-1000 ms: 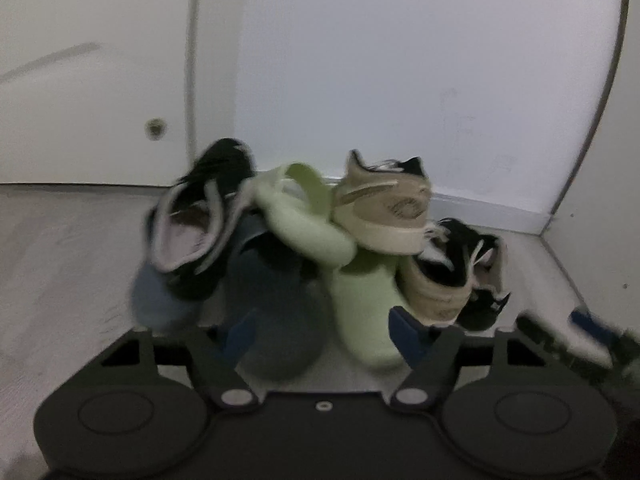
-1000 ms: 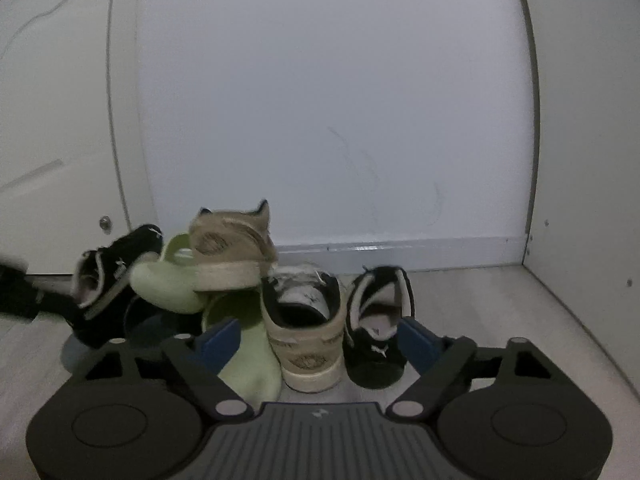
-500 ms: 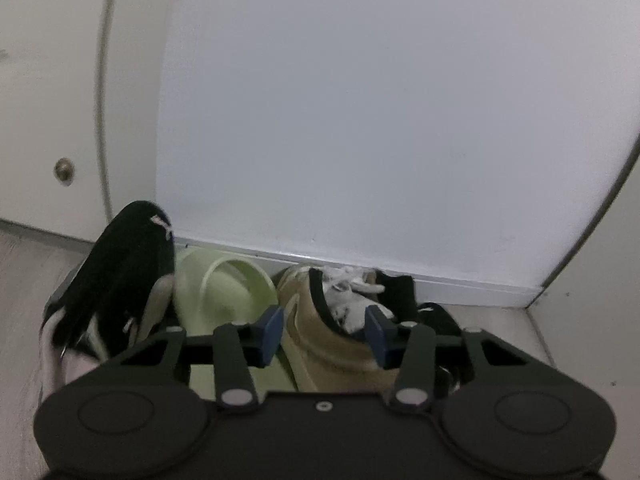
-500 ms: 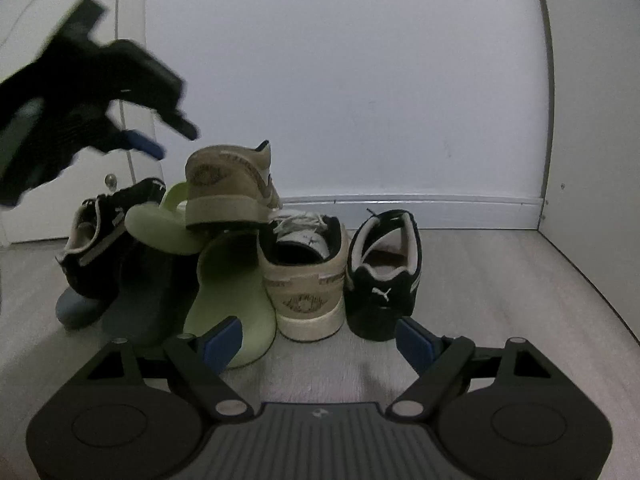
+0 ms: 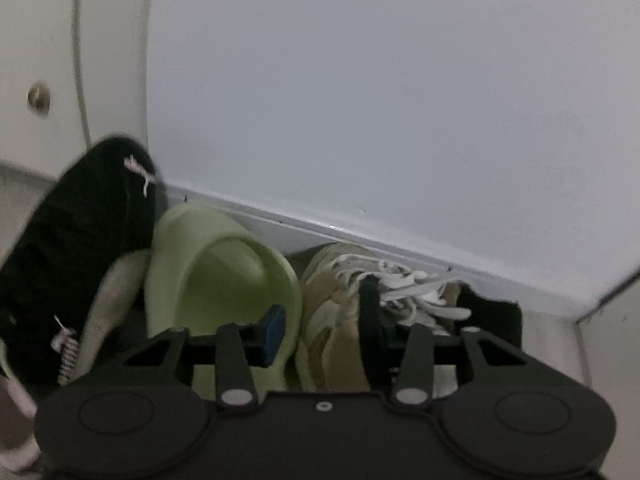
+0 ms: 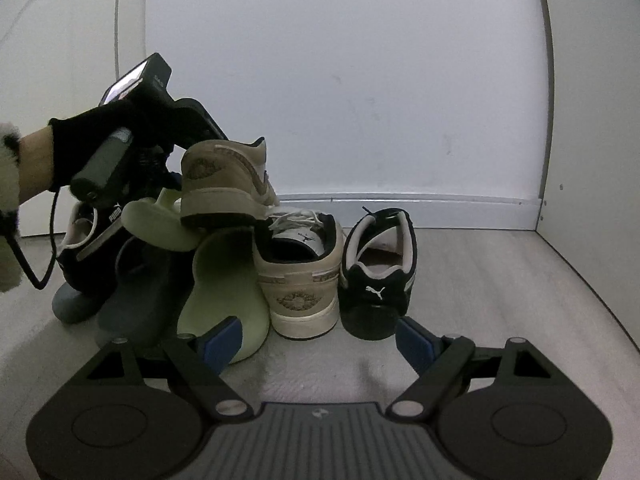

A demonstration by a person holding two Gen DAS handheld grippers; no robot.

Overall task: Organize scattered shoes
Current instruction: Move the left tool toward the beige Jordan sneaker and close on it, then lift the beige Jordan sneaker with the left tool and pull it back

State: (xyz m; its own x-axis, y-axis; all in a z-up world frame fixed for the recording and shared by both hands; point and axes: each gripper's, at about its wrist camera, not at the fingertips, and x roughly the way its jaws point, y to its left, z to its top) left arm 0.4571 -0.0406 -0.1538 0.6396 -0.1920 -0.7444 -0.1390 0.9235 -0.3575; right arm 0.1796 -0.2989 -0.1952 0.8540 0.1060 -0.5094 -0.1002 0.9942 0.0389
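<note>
— Right wrist view: what's in the pile?

— Shoes heaped on the pale floor [image 6: 500,280] vs. the white wall [image 6: 360,80]. Top tan sneaker [image 6: 224,180] sits tilted on a light green slide [image 6: 160,220]. Below it, 2nd tan sneaker [image 6: 300,276], heel toward us, flat on the floor. Black sneaker [image 6: 378,276] just beside it on the right, touching. Another green slide [image 6: 224,284] leans on its left, a dark grey-blue slide [image 6: 136,292] left of that, and a 2nd black sneaker [image 6: 96,240] propped on the far left.

— Grippers?

— Right gripper [image 6: 320,338] is low, near the floor, jaws spread wide, nothing between them; blue pads sit in front of the green slide and black sneaker. Left gripper [image 6: 176,148], held by a black-gloved hand [image 6: 92,140], is behind the top tan sneaker's heel. In the left wrist view, left gripper [image 5: 320,328] has one finger inside the collar, one outside by the green slide [image 5: 216,272]; jaws narrow on the tan sneaker [image 5: 340,320], but can't tell if they're clamped.

— Anything in the way?

— The slide and black sneaker [image 5: 72,248] crowd its left; laces are bunched right ahead.
</note>
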